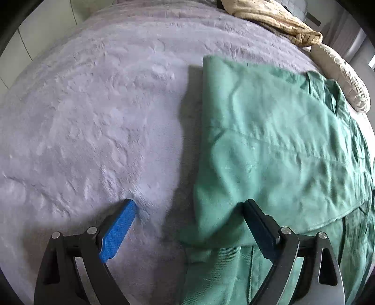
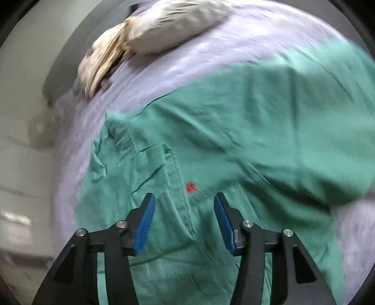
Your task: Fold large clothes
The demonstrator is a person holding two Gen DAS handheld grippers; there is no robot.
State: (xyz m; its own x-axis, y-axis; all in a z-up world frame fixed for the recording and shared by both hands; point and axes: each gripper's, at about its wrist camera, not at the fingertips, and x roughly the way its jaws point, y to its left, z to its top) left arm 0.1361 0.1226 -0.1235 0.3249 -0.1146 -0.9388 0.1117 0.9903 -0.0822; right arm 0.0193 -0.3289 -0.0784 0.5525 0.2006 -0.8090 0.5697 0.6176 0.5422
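Note:
A large green shirt [image 1: 276,150] lies partly folded on a lilac blanket [image 1: 93,112], one side laid over the body. My left gripper [image 1: 189,206] is open wide at the shirt's near left edge; its right finger [image 1: 257,223] rests on the green cloth and its left finger [image 1: 119,227] is over the blanket. In the right wrist view the shirt [image 2: 234,131] shows its button placket and a small red logo [image 2: 191,187]. My right gripper [image 2: 184,211] is open and empty just above the placket, near the logo. This view is motion-blurred.
A cream bundle of cloth [image 1: 276,21] and a pale pillow [image 1: 342,77] lie at the far edge of the bed; the pillow also shows in the right wrist view [image 2: 168,25]. The bed's edge and the floor [image 2: 21,176] are at the left.

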